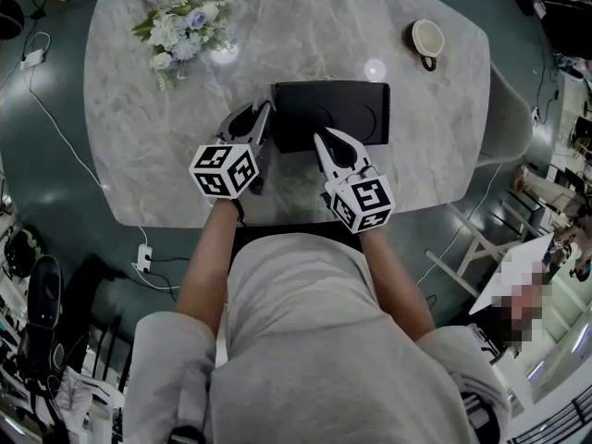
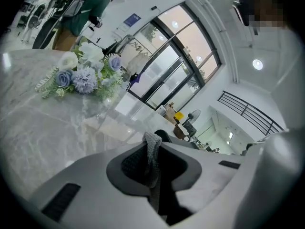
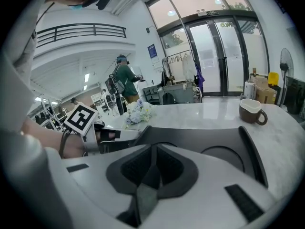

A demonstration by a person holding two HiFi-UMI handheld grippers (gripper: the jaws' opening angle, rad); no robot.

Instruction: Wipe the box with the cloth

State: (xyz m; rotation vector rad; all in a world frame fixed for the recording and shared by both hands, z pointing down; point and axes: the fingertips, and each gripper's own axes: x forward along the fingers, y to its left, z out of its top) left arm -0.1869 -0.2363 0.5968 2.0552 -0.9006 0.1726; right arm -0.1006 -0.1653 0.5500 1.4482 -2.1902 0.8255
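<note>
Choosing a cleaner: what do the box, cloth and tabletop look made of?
Box: matte black, likely plastic or coated board; barely any glare.
Tabletop: grey-veined marble or marble-look slab, polished; it mirrors ceiling lights.
Cloth: grey knit fabric, weave visible.

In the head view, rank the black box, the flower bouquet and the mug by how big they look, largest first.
1. black box, largest
2. flower bouquet, somewhat smaller
3. mug, clearly smallest
</note>
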